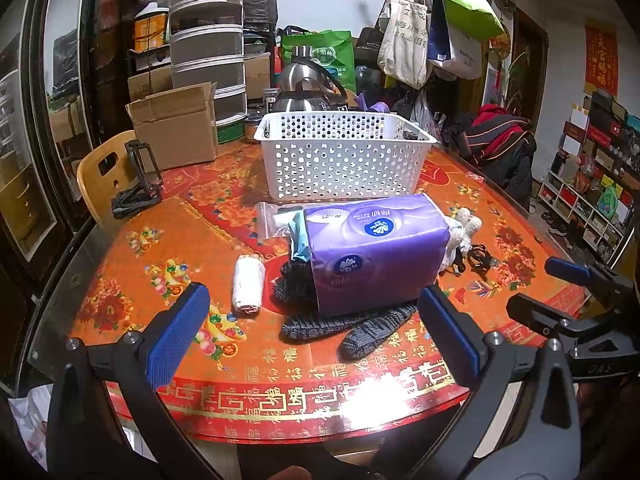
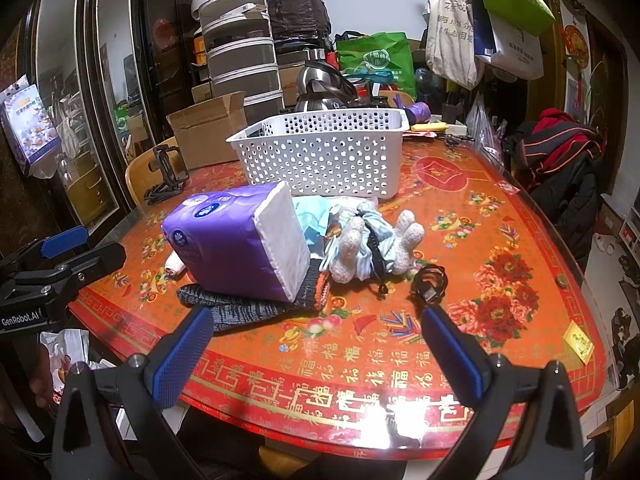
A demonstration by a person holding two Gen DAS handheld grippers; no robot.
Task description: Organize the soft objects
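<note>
Both claws, left gripper and right gripper, gape wide and empty over the table, where the tissue pack lies on the gloves before the basket: light, squashy, slick wrap, so pinch its 2 long sides.

White perforated plastic basket sits mid-table, on the round table w/ red-orange printed cloth. Purple plastic-wrapped tissue pack lies just in front of it, resting on dark grey knitted socks. Small white rolled cloth just left of the pack; clear zip bag behind the roll, btwn pack & basket. White plush toy right of the pack, black coiled cable to its right. Brown cardboard box left of the basket, black folding stand in front of the box.
</note>
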